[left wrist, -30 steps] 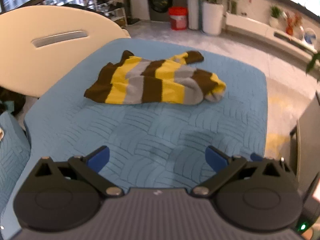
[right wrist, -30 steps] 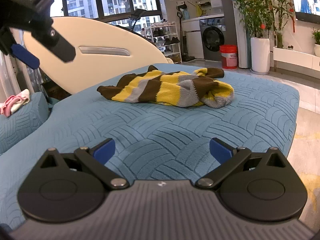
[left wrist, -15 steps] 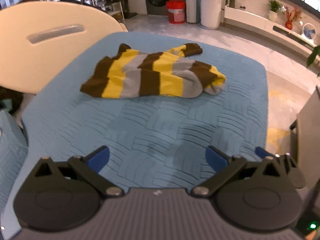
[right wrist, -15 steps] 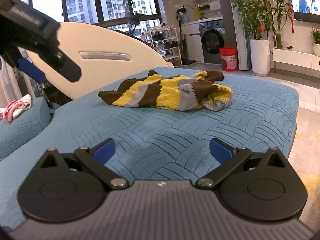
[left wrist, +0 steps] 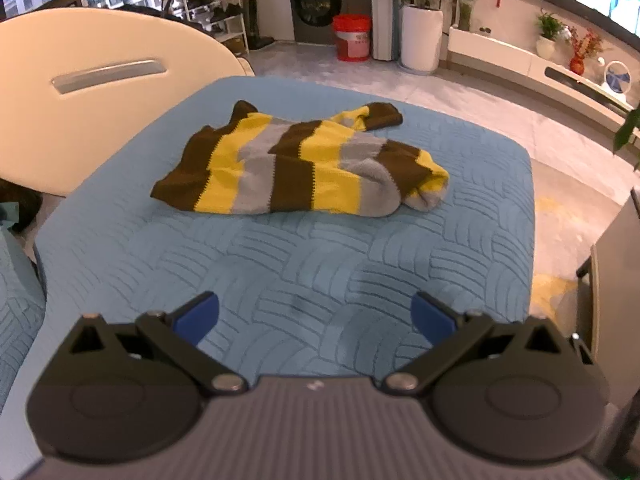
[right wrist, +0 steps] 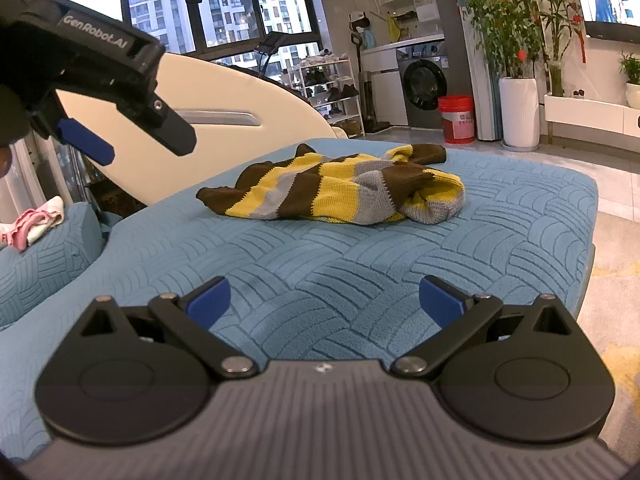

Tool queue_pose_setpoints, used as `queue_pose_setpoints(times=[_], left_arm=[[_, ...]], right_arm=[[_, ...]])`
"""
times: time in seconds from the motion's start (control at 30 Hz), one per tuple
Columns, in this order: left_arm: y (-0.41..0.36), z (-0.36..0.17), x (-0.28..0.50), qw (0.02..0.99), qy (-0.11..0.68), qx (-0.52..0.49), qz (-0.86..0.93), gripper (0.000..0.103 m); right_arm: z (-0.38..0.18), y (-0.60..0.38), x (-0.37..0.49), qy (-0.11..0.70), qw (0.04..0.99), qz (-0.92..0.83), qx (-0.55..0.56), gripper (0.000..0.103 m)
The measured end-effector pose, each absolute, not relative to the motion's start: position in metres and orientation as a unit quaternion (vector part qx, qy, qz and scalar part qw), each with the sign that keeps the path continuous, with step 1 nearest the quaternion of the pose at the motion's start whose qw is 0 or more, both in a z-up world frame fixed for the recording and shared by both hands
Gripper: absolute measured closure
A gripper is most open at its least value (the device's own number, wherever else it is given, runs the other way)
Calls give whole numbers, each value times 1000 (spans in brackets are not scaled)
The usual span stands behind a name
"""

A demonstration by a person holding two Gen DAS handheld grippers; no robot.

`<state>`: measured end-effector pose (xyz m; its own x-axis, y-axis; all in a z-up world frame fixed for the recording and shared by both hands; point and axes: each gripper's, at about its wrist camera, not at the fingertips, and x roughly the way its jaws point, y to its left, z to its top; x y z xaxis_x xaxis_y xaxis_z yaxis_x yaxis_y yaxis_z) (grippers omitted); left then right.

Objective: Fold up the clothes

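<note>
A crumpled knit sweater (left wrist: pixel 296 164) with brown, yellow and grey stripes lies on a blue quilted cushion (left wrist: pixel 304 272). It also shows in the right wrist view (right wrist: pixel 340 190). My left gripper (left wrist: pixel 316 316) is open and empty, held above the cushion's near part, well short of the sweater. My right gripper (right wrist: pixel 324 300) is open and empty, low over the cushion's near edge. The left gripper also shows high at the left of the right wrist view (right wrist: pixel 120 128).
A cream curved chair back (left wrist: pixel 80 120) rises left of the cushion. A second blue cushion (right wrist: pixel 44 256) with pink cloth (right wrist: pixel 32 220) sits far left. Floor, a red bucket (left wrist: pixel 352 36), a white planter (left wrist: pixel 420 36) and a washing machine (left wrist: pixel 316 0) lie beyond.
Both grippers have moved slightly closer to the sweater and stayed open. In the right wrist view the left gripper has shifted rightward. The sweater has not moved.
</note>
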<state>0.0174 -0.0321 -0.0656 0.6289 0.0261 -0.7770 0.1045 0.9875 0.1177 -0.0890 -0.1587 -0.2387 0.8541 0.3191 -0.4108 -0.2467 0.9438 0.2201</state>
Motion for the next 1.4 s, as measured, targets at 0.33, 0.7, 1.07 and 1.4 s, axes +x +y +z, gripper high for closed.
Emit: queue_pose_setpoints(times=[0.33,0.7,1.07,1.4], left_arm=[[-26,-73,18,897,433,89,-9,0],[-26,-73,19,898,430,89,-9,0],[-33,-78,21,895,435,94,-15,0],[-36,-81,25,896,433,94,-17,0]], right_arm=[[-240,-158,-88,235,959,138,76,0],[-241,-159,-88,236,959,136,76,0],[-240,-164,-82,234,959,137,80,0],[-240,-162,-83,231,960,138,82,0]])
